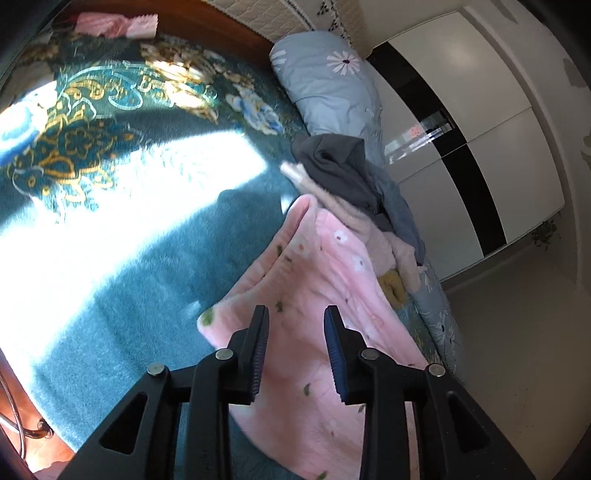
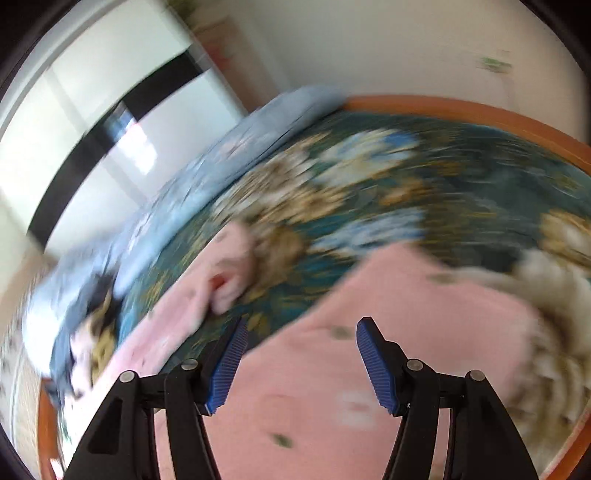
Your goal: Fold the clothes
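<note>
A pink fleece garment (image 1: 325, 295) with small flower prints lies spread on a dark teal floral bedspread (image 1: 147, 240). My left gripper (image 1: 295, 317) is open and empty, hovering just above the garment's near part. In the blurred right wrist view the same pink garment (image 2: 369, 332) lies below my right gripper (image 2: 303, 328), which is open and empty. A pink sleeve or fold (image 2: 229, 266) stretches to the left there.
A pile of clothes, dark grey (image 1: 332, 166), blue-grey and pale pink, lies beside a rolled light blue duvet (image 1: 328, 85) at the bed's edge. Folded pink clothes (image 1: 114, 24) sit at the far corner. White wardrobe doors (image 1: 461, 129) stand beyond. A cream fluffy item (image 2: 546, 332) lies right.
</note>
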{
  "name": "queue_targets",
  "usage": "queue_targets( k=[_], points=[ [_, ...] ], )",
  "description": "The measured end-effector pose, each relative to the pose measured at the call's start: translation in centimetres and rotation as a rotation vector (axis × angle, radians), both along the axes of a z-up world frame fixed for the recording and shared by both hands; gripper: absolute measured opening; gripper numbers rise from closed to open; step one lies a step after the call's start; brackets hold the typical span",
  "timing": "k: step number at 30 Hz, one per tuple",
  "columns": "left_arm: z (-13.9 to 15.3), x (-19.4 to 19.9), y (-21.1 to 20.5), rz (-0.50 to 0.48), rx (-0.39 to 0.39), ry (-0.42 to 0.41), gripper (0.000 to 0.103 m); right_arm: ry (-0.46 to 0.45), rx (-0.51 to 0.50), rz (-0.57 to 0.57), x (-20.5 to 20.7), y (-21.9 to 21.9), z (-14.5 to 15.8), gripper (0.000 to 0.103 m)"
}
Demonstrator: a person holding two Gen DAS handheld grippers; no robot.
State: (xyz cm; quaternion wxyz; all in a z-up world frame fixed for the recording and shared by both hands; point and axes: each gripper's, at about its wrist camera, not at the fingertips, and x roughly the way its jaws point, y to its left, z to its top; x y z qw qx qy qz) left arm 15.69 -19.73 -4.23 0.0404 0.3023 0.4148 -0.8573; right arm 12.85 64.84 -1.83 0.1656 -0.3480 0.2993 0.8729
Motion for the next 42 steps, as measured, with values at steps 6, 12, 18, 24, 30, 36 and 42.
queue_targets(
  k=[6, 12, 18, 24, 30, 36, 42],
  points=[
    [1.2, -3.7, 5.3, -0.166, -0.079, 0.123, 0.05, -0.08, -0.044, -0.016, -8.0, -1.8, -2.7, 0.059],
    [-0.7, -8.1, 8.6, -0.31, 0.022, 0.142, 0.05, -0.014, -0.18, -0.063, -10.3, -0.6, -3.6, 0.051],
    [-1.9, -10.1, 10.8, -0.349, 0.067, 0.119, 0.05, -0.112, -0.138, -0.035, -12.6, -0.8, -5.1, 0.02],
    [-2.9, -11.4, 12.0, -0.369, 0.06, 0.074, 0.05, -0.198, 0.198, 0.01, -15.0, -1.6, -1.4, 0.005],
    [-3.5, -11.5, 11.8, -0.377, 0.085, 0.058, 0.05, -0.147, 0.903, 0.126, -14.5, -4.9, 4.2, 0.005],
    [-3.8, -11.8, 11.9, -0.382, 0.101, 0.046, 0.051, -0.398, 0.866, 0.239, -14.2, -3.1, -3.8, 0.006],
    [-4.2, -12.1, 11.7, -0.384, 0.135, 0.04, 0.054, -0.452, 0.859, 0.173, -11.4, -0.7, -3.1, 0.011]
  ],
)
